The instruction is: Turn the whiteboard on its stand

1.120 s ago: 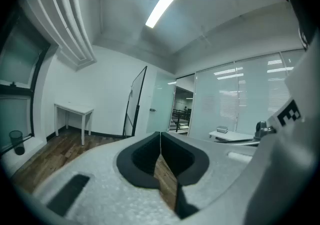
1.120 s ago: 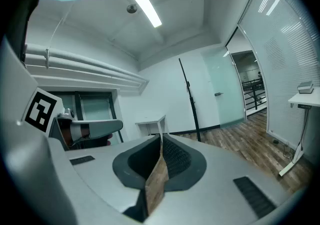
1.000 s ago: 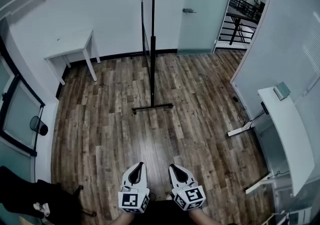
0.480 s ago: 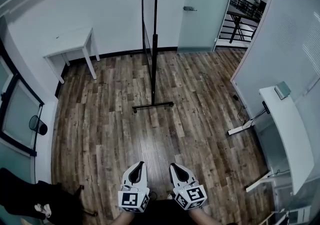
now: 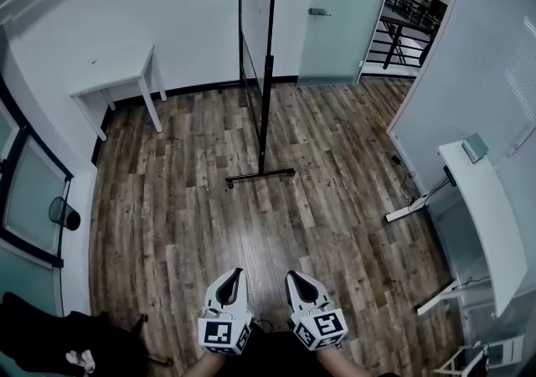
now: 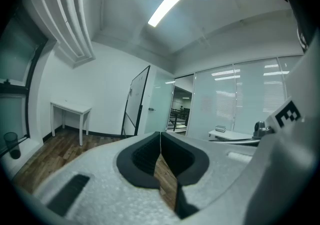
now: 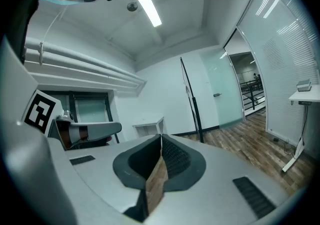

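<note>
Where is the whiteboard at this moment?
In the head view the whiteboard stands top centre, nearly edge-on, between the white table at left and the glass door at right.

open floor (image 5: 251, 233) ahead, whiteboard (image 5: 255, 15) midway, small table (image 5: 117, 74) left, desk (image 5: 481, 216) right

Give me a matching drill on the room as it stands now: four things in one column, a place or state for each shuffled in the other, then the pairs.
Things:
1. whiteboard
2. small table
3. long desk
4. right tongs

Places or states:
A. shut, nothing between them
B. upper left in the head view
C. right edge of the head view
D. upright on its stand, top centre of the head view, well ahead of the tongs

Pairs: 1-D, 2-B, 3-C, 4-A
</note>
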